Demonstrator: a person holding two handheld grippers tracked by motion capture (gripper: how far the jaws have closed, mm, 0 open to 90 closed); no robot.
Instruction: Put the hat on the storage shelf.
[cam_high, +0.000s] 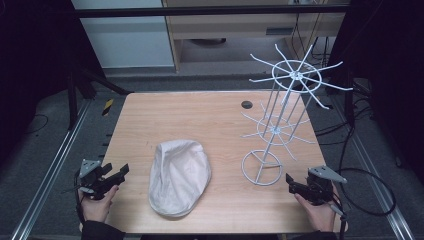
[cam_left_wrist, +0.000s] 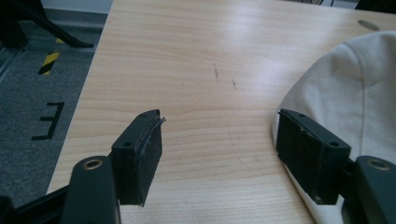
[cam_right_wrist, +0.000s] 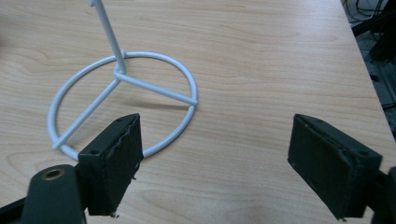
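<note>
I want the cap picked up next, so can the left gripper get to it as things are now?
Probably yes. The left gripper is open, nothing between its jaws, and only bare table lies between it and the cap, right beside it.

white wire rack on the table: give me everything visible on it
The white wire rack stands upright on the far right part of the wooden table. It looks like painted metal: a ring base with three spokes, a thin central post, and two tiers of radiating hooked arms, the upper tier wider. All hooks are bare. Nothing touches it but the table; the cap lies apart to its left, and the right gripper sits open near its base.
</note>
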